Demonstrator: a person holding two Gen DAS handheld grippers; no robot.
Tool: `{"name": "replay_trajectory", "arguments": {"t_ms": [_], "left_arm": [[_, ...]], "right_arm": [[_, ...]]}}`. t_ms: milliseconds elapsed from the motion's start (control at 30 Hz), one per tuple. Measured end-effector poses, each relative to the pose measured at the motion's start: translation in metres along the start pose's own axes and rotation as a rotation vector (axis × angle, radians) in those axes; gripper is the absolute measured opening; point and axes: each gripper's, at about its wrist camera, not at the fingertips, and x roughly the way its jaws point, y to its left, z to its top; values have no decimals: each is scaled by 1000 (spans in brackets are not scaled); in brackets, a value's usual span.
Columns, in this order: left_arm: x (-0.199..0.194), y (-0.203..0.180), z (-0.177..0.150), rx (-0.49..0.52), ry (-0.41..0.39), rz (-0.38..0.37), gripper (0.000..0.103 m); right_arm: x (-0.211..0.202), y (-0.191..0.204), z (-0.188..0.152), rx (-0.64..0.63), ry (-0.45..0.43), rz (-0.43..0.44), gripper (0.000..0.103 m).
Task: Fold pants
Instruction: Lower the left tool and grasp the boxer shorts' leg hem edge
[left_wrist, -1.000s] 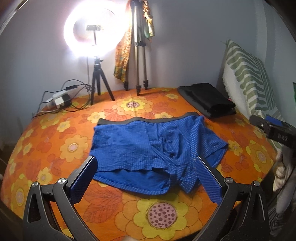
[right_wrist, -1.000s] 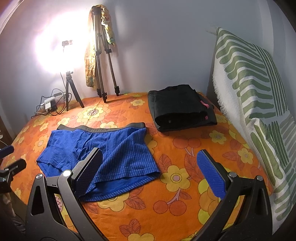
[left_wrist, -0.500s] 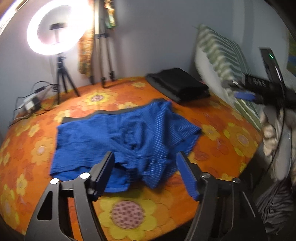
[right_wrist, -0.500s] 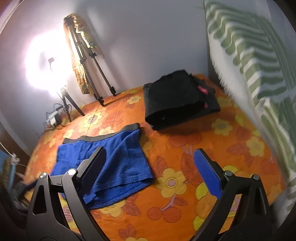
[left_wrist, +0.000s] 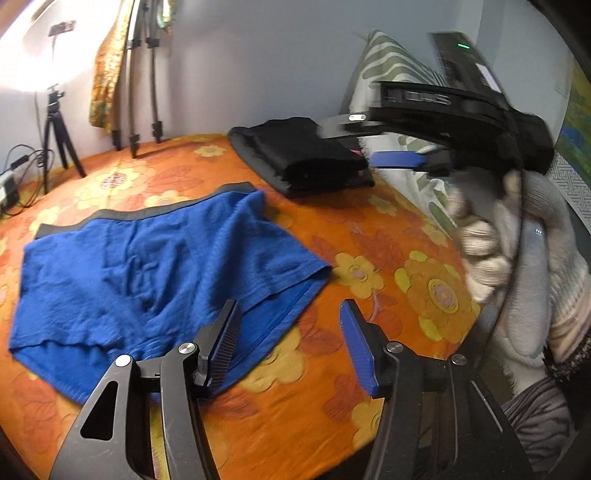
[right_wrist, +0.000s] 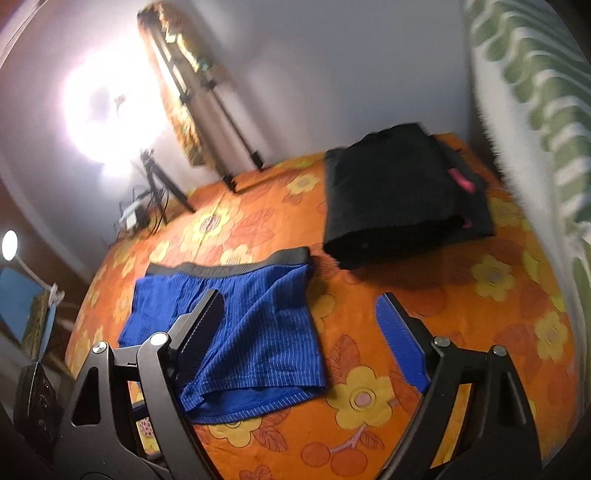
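Blue ribbed shorts with a dark grey waistband (left_wrist: 155, 266) lie spread flat on the bed's orange flowered cover (left_wrist: 369, 236), not yet folded, waistband toward the far edge by the wall and leg hems toward the near edge. Their long axis runs side to side along that near edge.

The left gripper (left_wrist: 291, 339) hovers low over the near hem at the shorts' right leg; its fingers stand wide apart and hold nothing, one finger (left_wrist: 221, 343) over the blue cloth and the other past the cloth's side, over bare cover. In the right wrist view the shorts (right_wrist: 236, 332) sit ahead and to the left of the right gripper (right_wrist: 306, 339), which is also spread wide and empty and looks higher above the bed.

So the left gripper seems the nearer one, and the right leg's hem corner is the likely first pinch for carrying one half across the other. A folded black garment pile (left_wrist: 303, 158) rests well apart near the far right corner.
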Motion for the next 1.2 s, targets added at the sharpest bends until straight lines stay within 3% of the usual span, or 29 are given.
{"name": "replay_trajectory", "arguments": {"t_ms": [167, 300, 433, 800, 933, 1100, 1200], "left_arm": [[19, -4, 8, 6, 11, -3, 47], [36, -1, 13, 6, 25, -2, 44], [59, -2, 16, 0, 60, -12, 37], [100, -34, 21, 129, 116, 40, 37], [109, -44, 22, 193, 116, 88, 37], [119, -54, 21, 221, 131, 82, 37], [123, -63, 20, 246, 124, 91, 12]], "right_arm": [[47, -10, 15, 9, 82, 59, 66], [78, -16, 21, -1, 135, 88, 61], [105, -15, 26, -52, 188, 117, 50], [163, -29, 35, -26, 262, 197, 47], [170, -31, 33, -25, 272, 210, 45], [173, -34, 33, -9, 274, 222, 45], [172, -35, 35, 9, 275, 234, 45]]}}
